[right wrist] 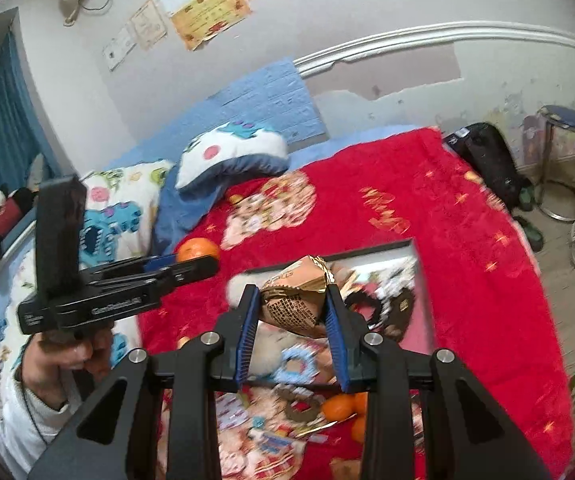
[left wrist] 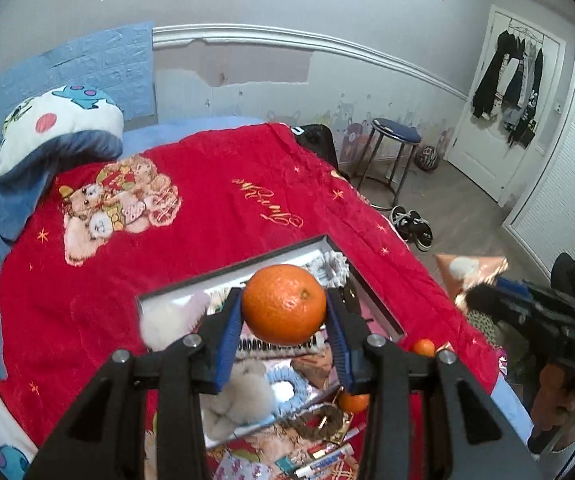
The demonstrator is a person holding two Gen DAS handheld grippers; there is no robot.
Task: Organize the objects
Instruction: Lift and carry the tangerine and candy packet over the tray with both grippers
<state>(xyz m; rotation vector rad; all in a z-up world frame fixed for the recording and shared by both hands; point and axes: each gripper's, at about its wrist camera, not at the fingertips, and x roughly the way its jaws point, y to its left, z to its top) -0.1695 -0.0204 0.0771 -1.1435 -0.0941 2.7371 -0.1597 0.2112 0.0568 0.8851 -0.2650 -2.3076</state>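
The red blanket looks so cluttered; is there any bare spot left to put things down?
Yes. The red blanket lies bare between the pillow, the bear picture and the tray. It is crowded inside the tray and at the near edge, where small oranges and packets lie.

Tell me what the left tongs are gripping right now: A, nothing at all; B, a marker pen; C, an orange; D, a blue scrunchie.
C: the left tongs are closed on an orange, its sides pressed by both blue pads above the tray.
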